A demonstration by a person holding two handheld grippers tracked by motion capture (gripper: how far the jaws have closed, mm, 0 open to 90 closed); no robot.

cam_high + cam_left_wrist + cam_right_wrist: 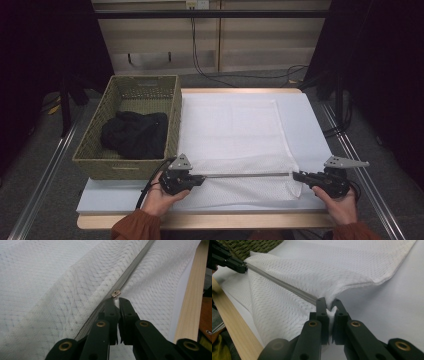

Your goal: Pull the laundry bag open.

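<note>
A white mesh bag [235, 135] lies flat on the table, its grey zipper [247, 175] stretched taut along the near edge. My left gripper [202, 177] is at the zipper's left end. In the left gripper view it [117, 300] is shut on the pull tab just behind the brass slider [115, 293]. My right gripper [295, 175] holds the bag's right end. In the right gripper view it [329, 302] is shut on a pinch of mesh where the zipper [284, 285] ends, and the left gripper [229, 260] shows far off.
A woven green basket [127, 165] stands at the table's left with a black garment [135, 134] inside. A white mat [305, 125] covers the tabletop, with a wooden edge [225, 220] at the front. Dark curtains and cables lie beyond the table.
</note>
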